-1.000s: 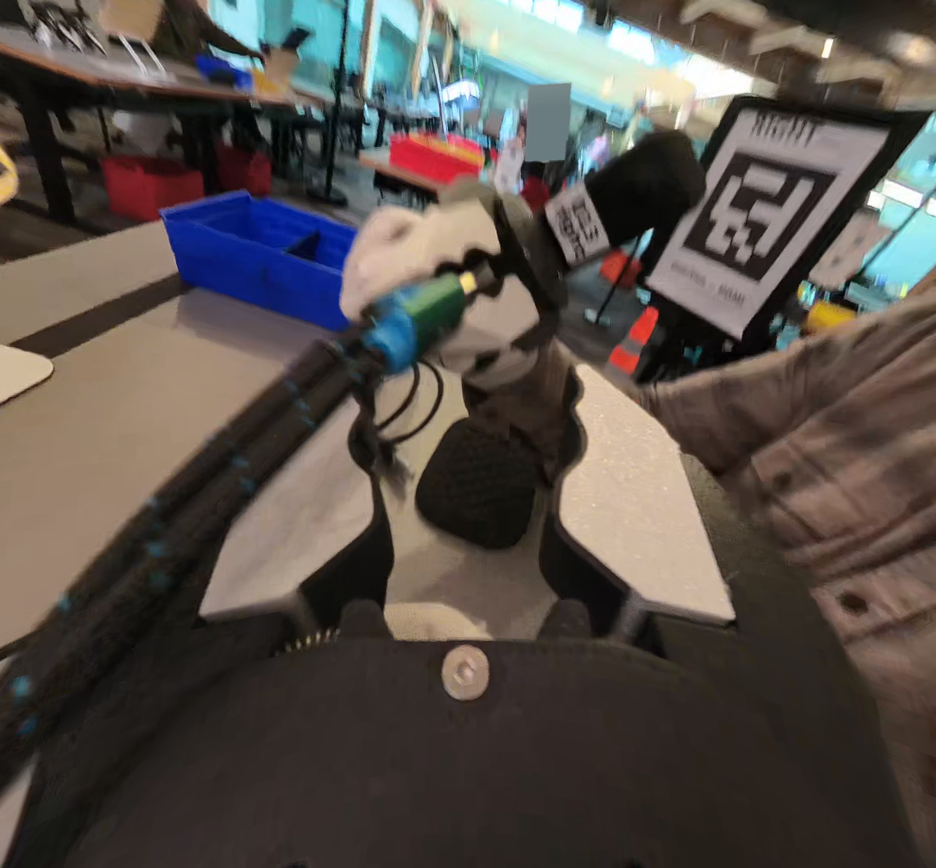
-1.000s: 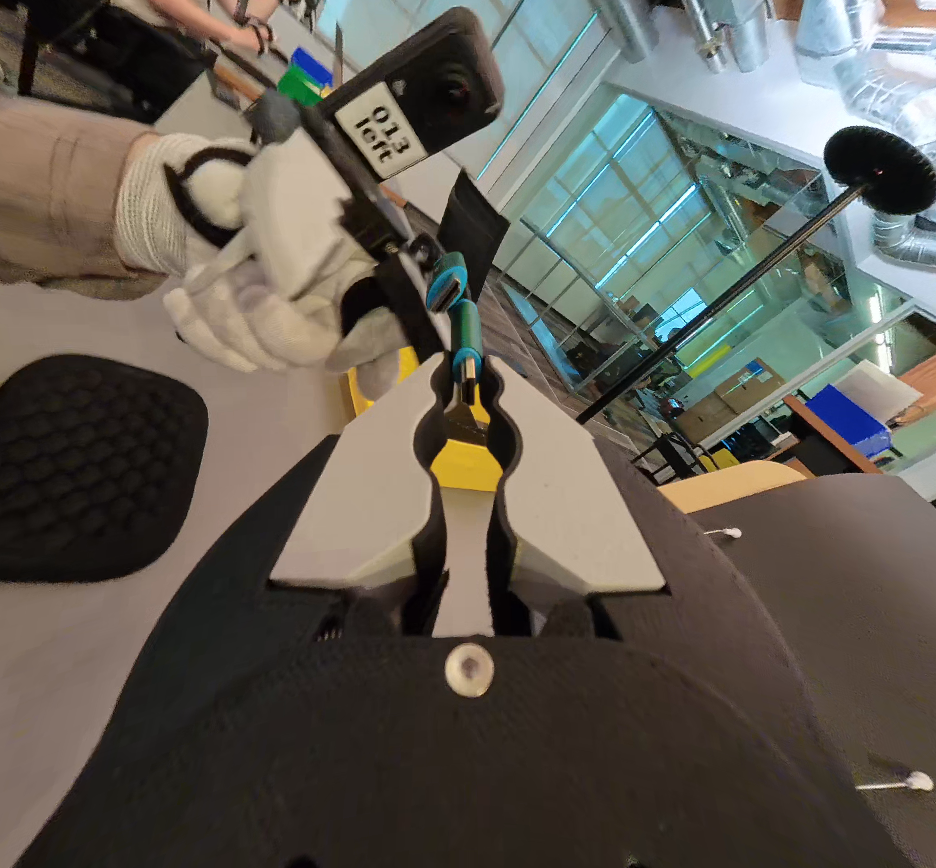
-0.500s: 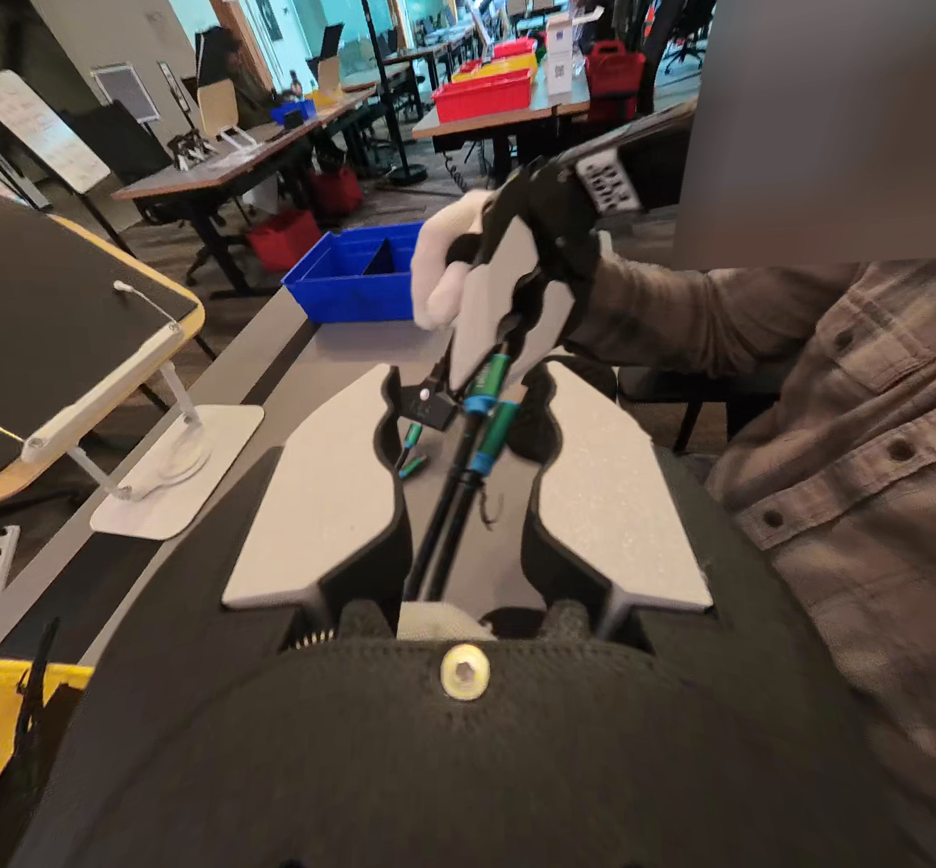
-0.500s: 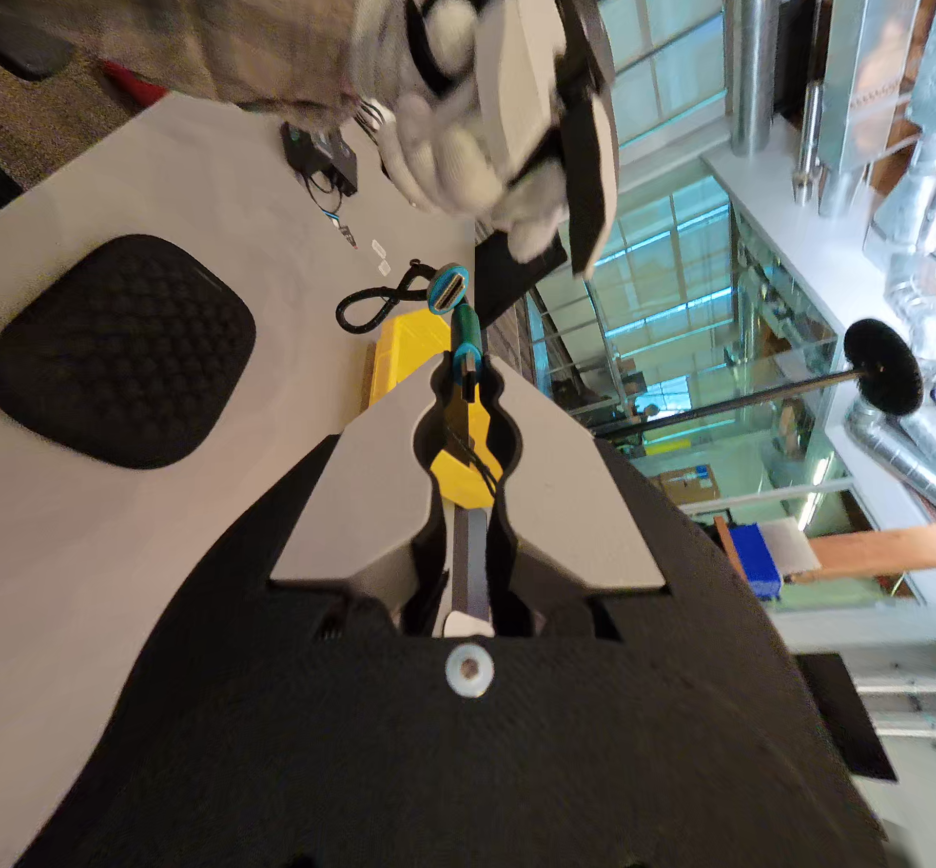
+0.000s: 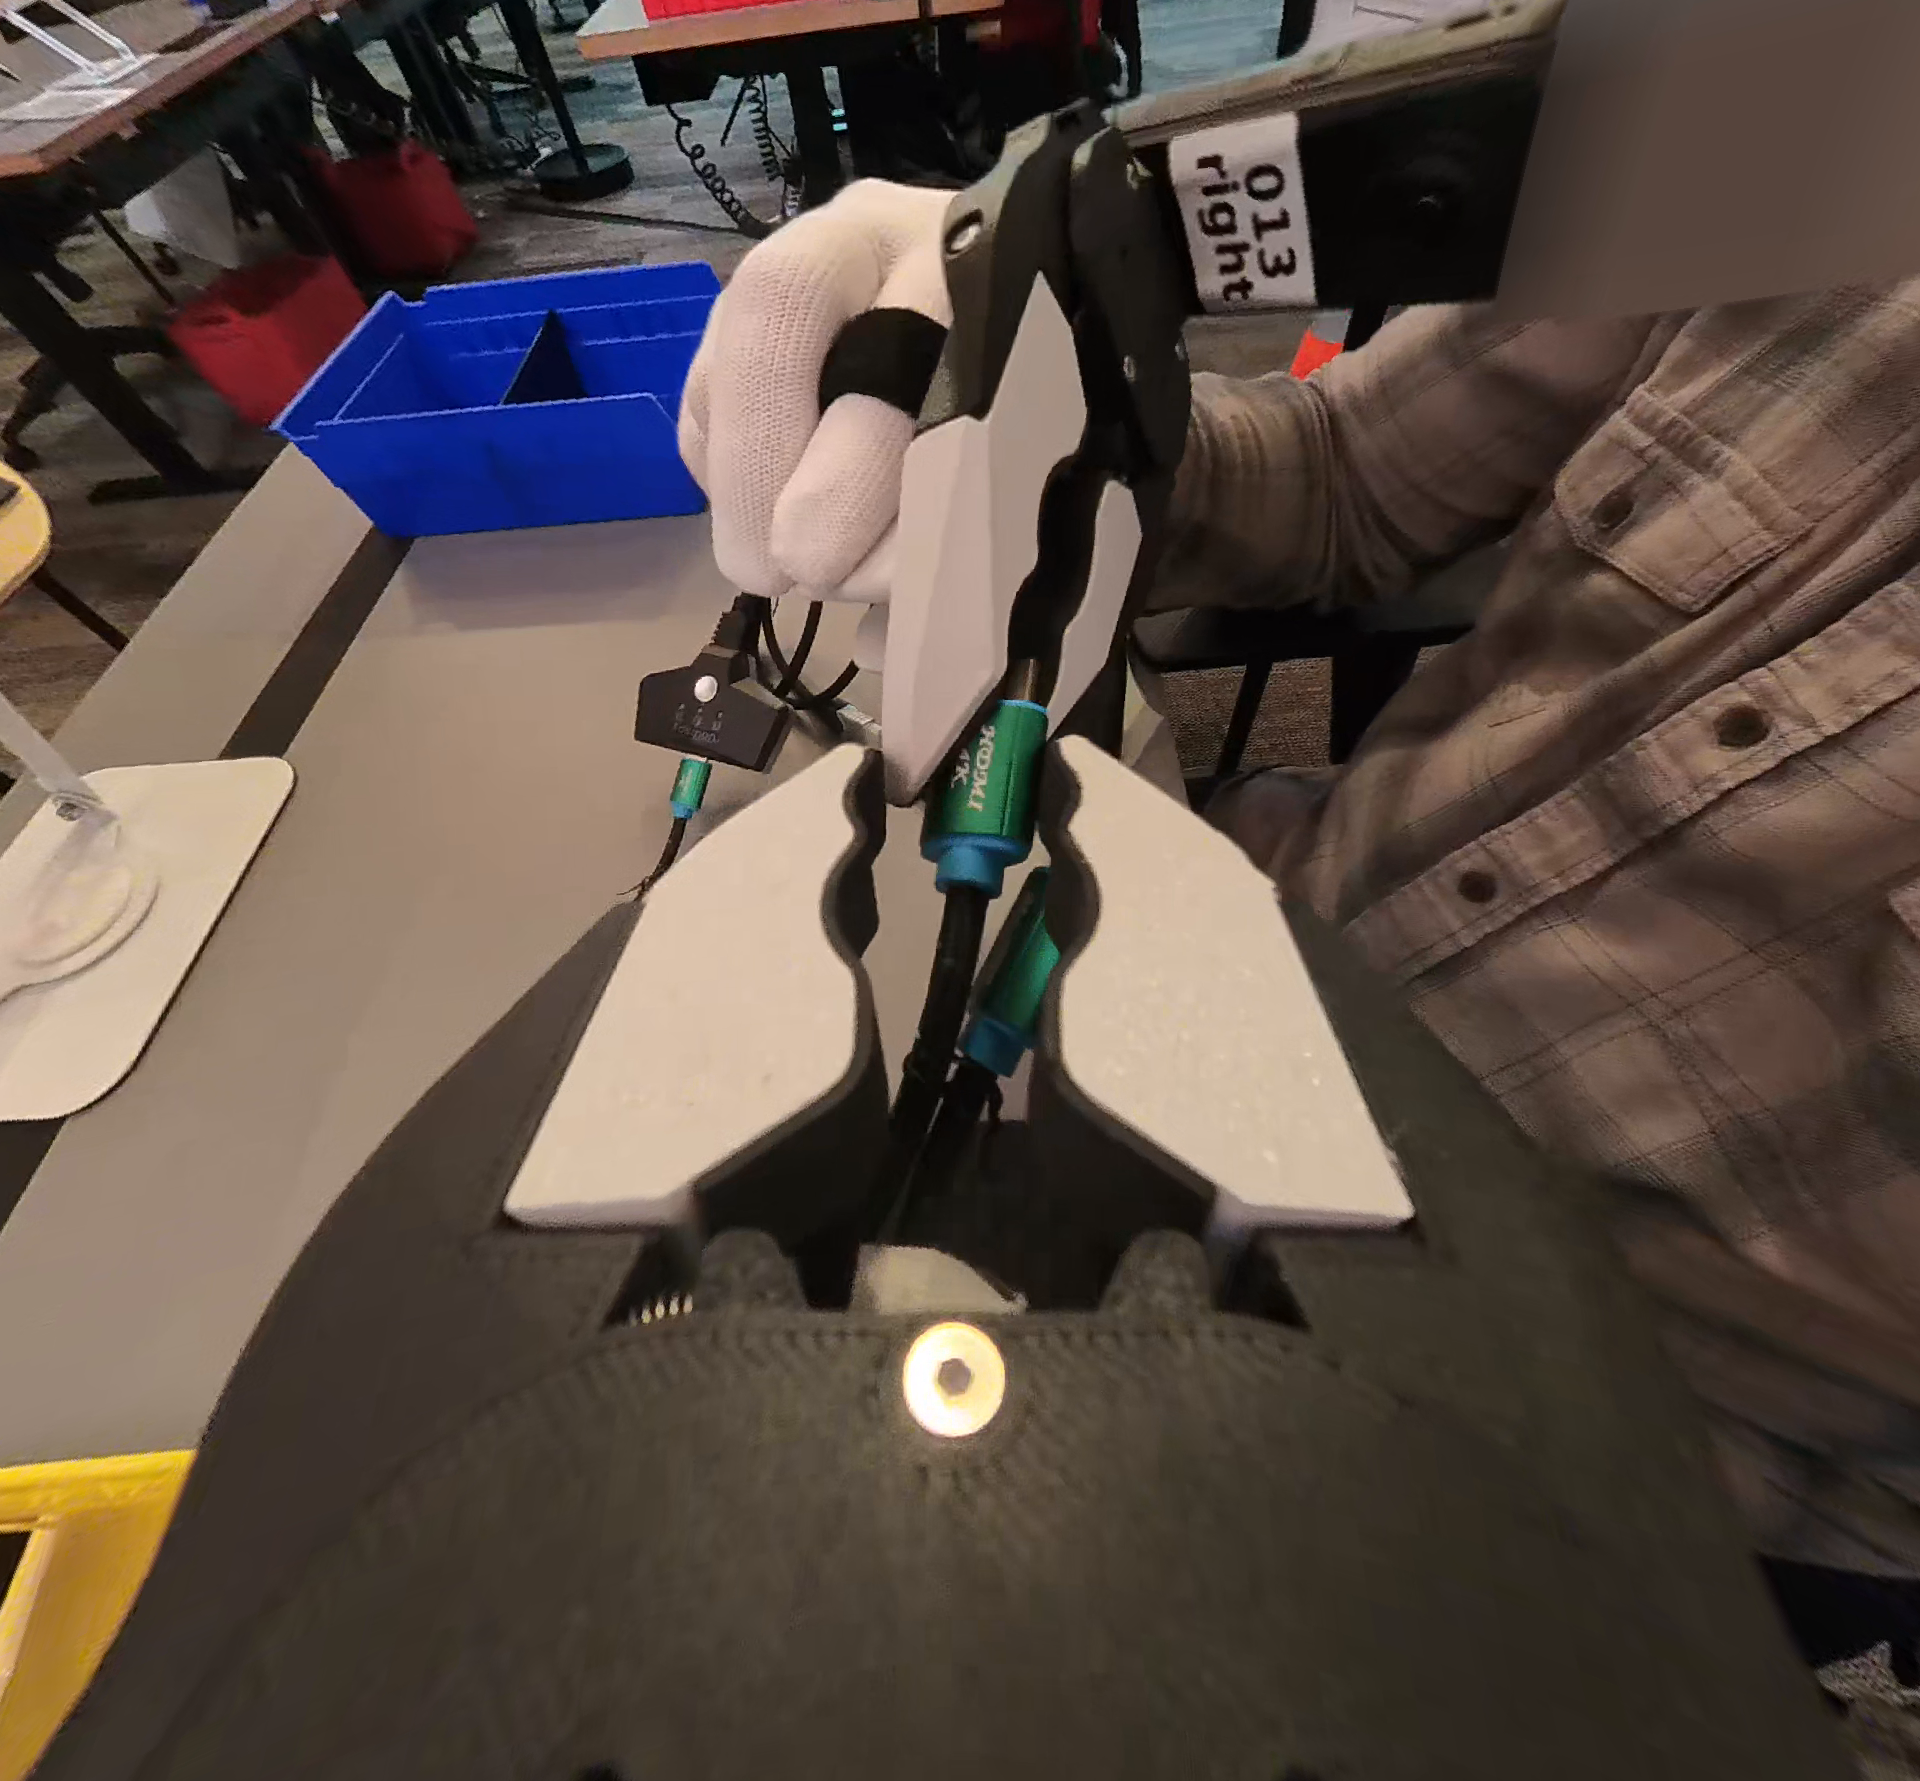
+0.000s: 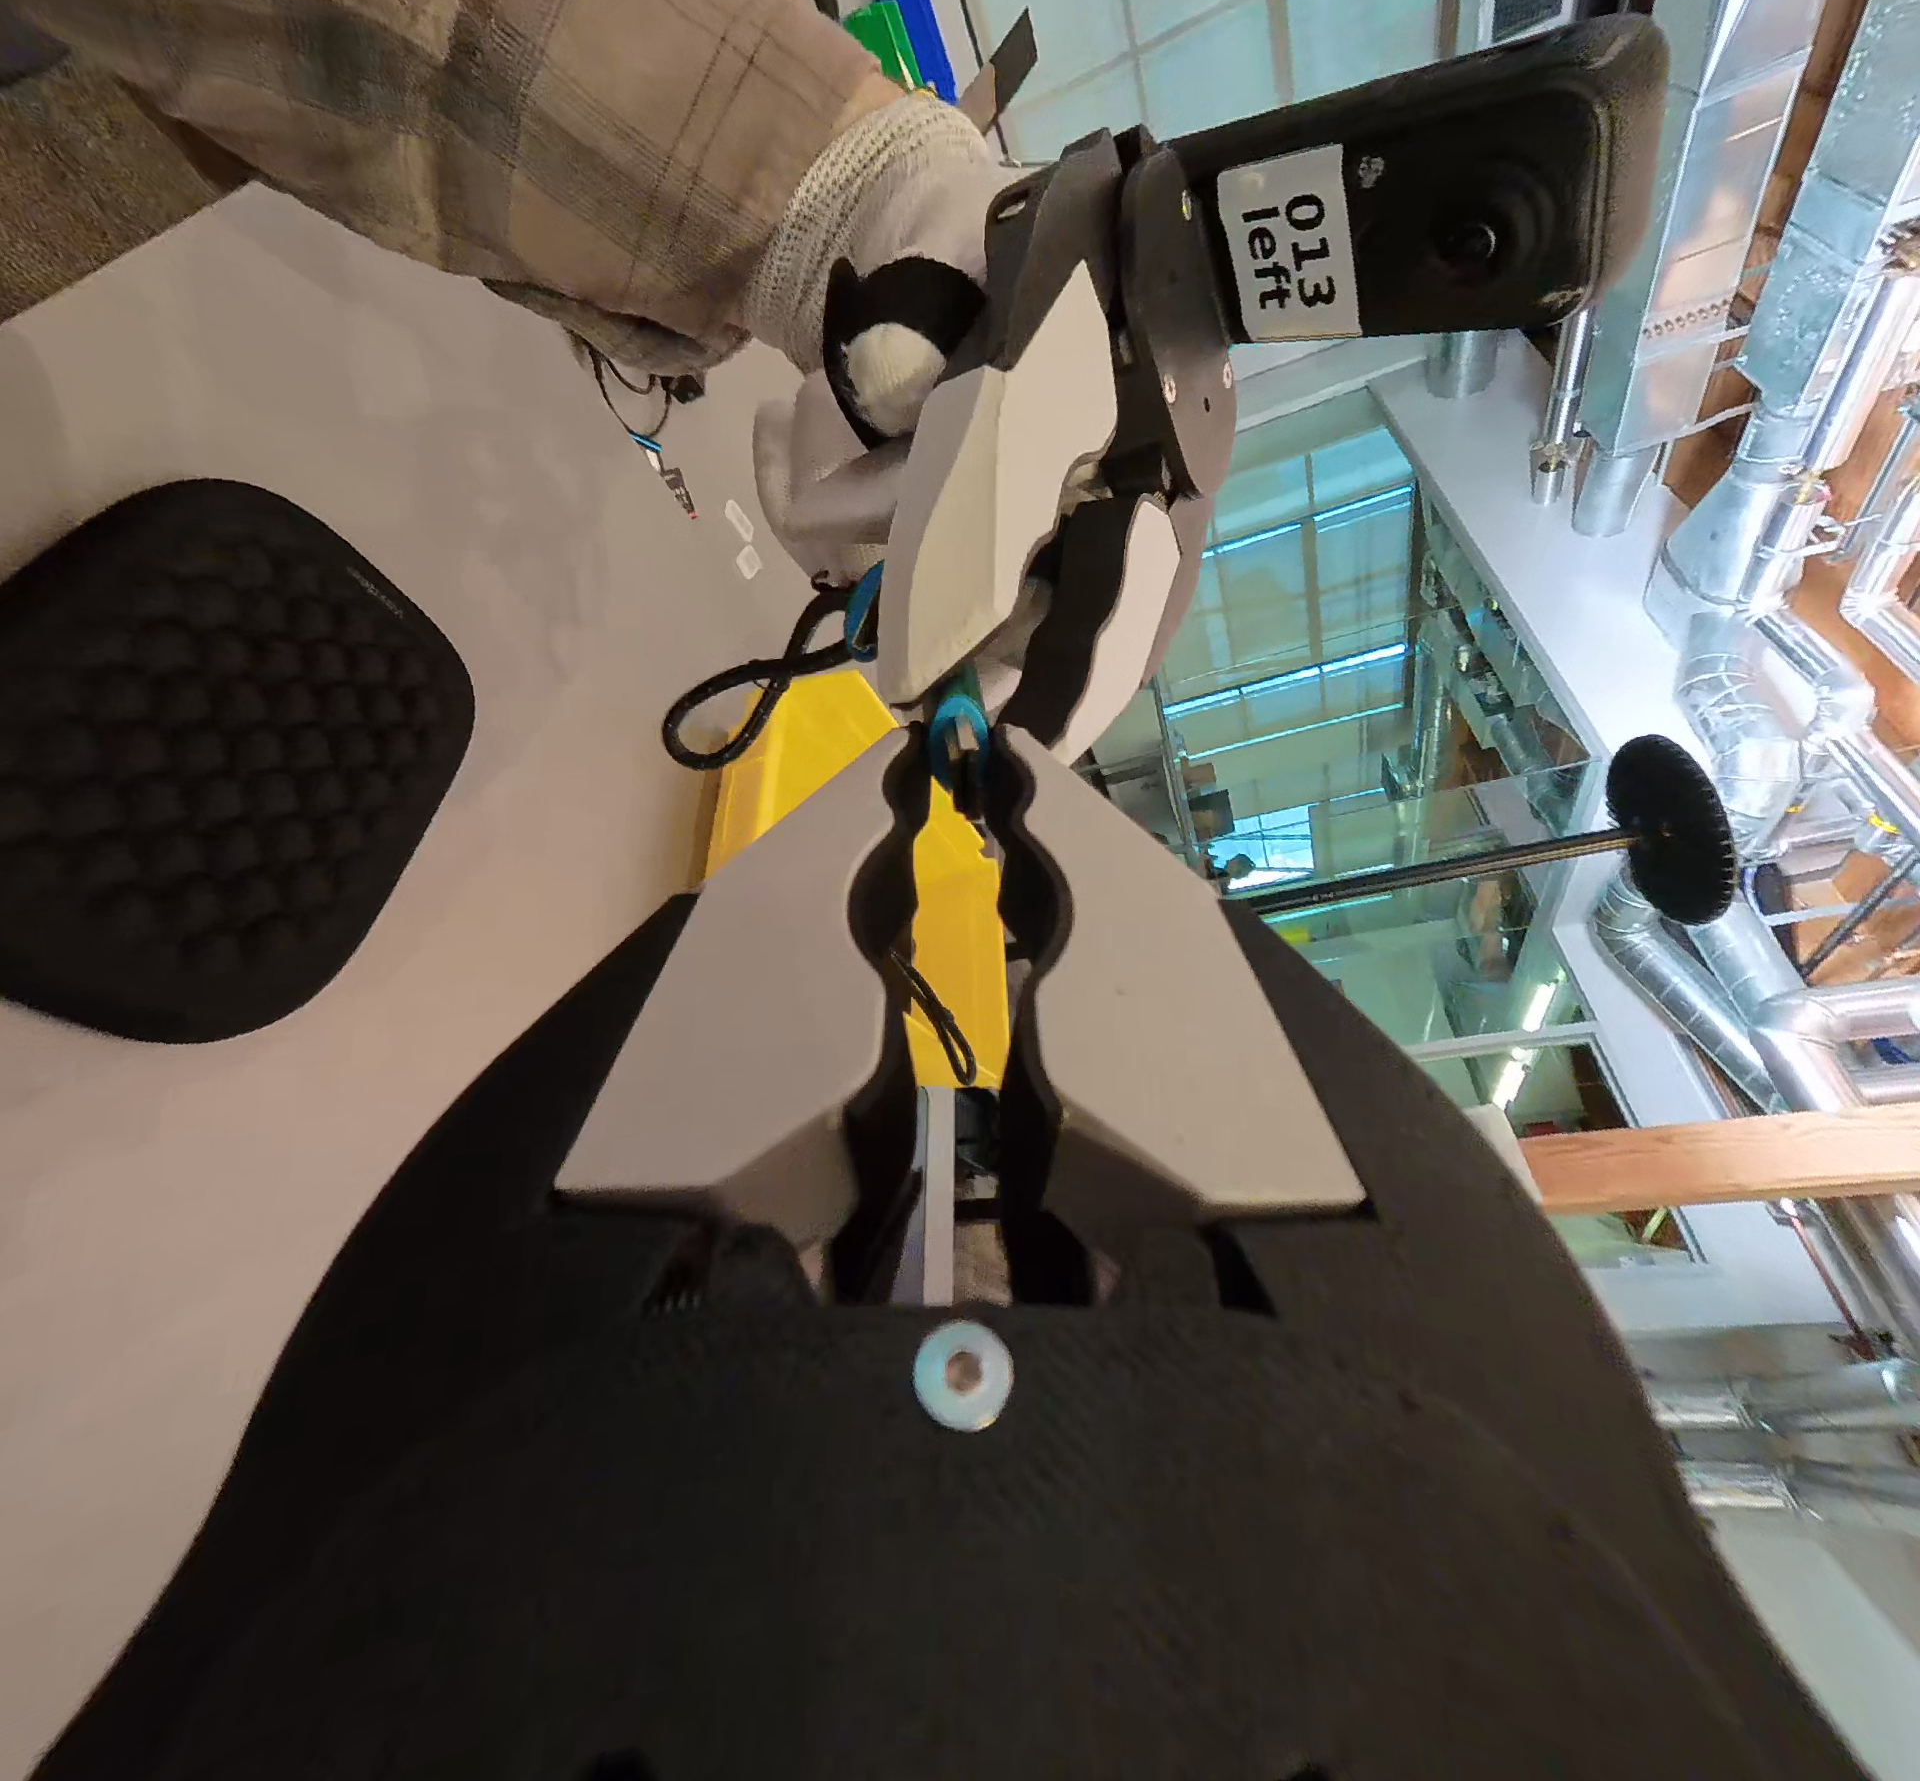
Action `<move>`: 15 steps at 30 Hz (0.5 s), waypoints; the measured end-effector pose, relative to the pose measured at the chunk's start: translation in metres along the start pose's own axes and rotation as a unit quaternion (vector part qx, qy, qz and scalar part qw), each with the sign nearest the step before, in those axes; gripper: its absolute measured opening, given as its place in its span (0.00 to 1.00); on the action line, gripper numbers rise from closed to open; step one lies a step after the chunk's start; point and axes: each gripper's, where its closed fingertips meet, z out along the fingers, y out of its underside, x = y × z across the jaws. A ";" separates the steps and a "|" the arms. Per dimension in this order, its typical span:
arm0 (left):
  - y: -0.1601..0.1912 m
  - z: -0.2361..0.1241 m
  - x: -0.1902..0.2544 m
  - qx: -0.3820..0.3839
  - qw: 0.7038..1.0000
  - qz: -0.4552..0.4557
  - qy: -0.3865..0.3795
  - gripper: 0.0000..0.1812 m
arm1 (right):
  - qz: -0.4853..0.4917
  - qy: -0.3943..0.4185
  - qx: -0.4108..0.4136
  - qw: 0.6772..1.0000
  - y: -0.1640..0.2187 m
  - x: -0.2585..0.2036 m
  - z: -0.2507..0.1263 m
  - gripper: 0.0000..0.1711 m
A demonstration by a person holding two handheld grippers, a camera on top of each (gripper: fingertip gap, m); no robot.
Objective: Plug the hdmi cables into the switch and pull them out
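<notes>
Between the two grippers, above the grey counter (image 5: pixel 343 900), hangs a green plug (image 5: pixel 982 786) with a blue collar and black cable. The right gripper (image 5: pixel 977 692) has its jaws clamped on the plug's front end; the left gripper (image 5: pixel 961 775) has its jaws spread apart around it, a second green plug (image 5: pixel 1013 988) lower between them. Only the left wrist view shows the black switch (image 5: pixel 712 718) lying on the counter — a small green plug in it — and a blue bin (image 5: pixel 499 453). The right wrist view shows only the plug's blue end, plus a black pad (image 6: pixel 197 755).

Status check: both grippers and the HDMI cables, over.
Right gripper shut on green-and-blue HDMI plug. Left gripper open around it. Small black switch on grey table, one cable plugged in. Nothing blocking.
</notes>
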 end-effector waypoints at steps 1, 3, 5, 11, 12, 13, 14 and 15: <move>0.000 0.000 -0.002 0.000 1.000 -0.008 0.000 0.16 | -0.002 0.005 -0.004 1.000 0.002 0.001 0.001 0.04; 0.003 0.000 -0.006 -0.002 1.000 -0.014 -0.004 0.16 | -0.012 0.014 -0.016 1.000 0.006 0.002 0.003 0.05; 0.006 0.001 -0.011 -0.010 1.000 -0.018 -0.014 0.16 | -0.023 0.018 -0.028 0.999 0.011 0.001 0.005 0.05; 0.015 0.007 -0.037 -0.039 0.995 -0.021 -0.087 0.17 | -0.083 0.052 -0.093 0.991 0.037 0.007 0.009 0.05; 0.018 0.009 -0.041 -0.046 0.994 -0.022 -0.098 0.17 | -0.093 0.053 -0.104 0.989 0.042 0.006 0.010 0.05; 0.019 0.011 -0.045 -0.048 0.993 -0.025 -0.108 0.17 | -0.102 0.056 -0.114 0.987 0.047 0.005 0.011 0.05; 0.022 0.012 -0.050 -0.051 0.991 -0.031 -0.116 0.17 | -0.110 0.059 -0.123 0.985 0.052 0.005 0.011 0.05; 0.024 0.013 -0.054 -0.052 0.990 -0.037 -0.123 0.17 | -0.113 0.061 -0.132 0.983 0.057 0.005 0.011 0.05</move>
